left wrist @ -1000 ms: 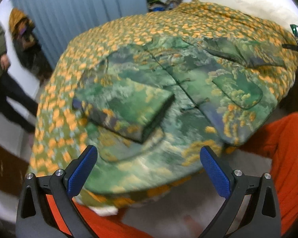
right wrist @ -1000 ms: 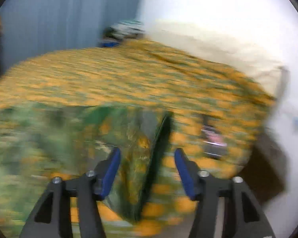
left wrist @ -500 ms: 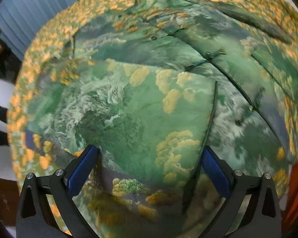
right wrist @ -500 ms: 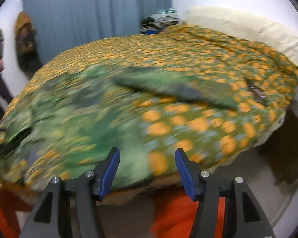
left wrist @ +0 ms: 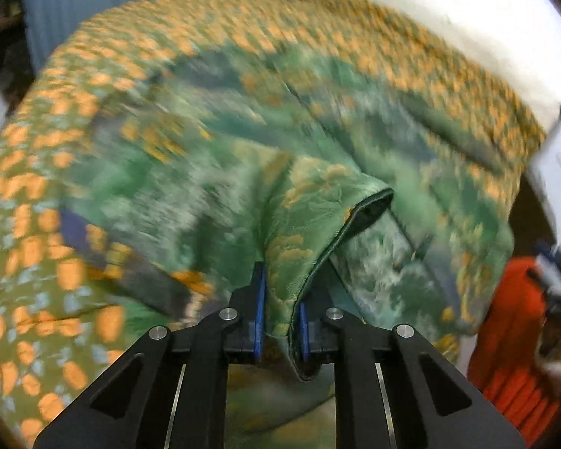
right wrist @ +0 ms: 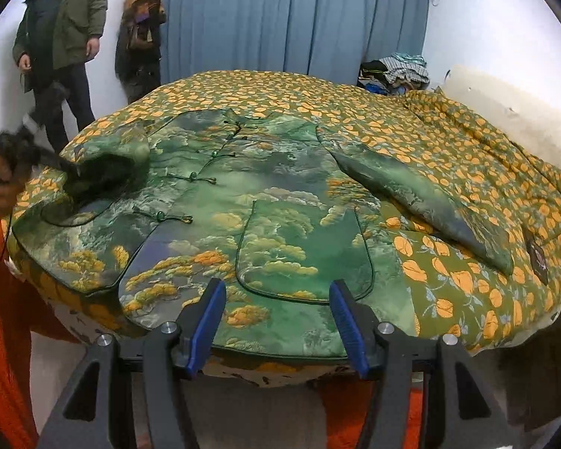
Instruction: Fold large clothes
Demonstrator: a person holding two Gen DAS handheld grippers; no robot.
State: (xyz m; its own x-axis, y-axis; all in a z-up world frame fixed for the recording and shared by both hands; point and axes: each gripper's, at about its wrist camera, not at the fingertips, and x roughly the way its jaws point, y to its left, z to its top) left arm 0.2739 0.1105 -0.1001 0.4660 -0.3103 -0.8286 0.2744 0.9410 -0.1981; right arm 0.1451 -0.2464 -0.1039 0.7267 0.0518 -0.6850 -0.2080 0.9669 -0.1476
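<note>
Fingers (left wrist: 258, 299) of left gripper (left wrist: 280, 312) pinch jacket sleeve (left wrist: 318, 217).
Right gripper (right wrist: 276, 321) spread, empty, above jacket (right wrist: 280, 194) hem.

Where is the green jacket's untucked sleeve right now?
In the right wrist view the sleeve lies flat on the orange-leaf bedspread, angling out from the right of the green jacket.

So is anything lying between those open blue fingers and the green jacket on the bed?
Nothing visible does. The right gripper hangs open just off the bed's near edge, over the jacket hem, with only bare fabric ahead of it.
</note>
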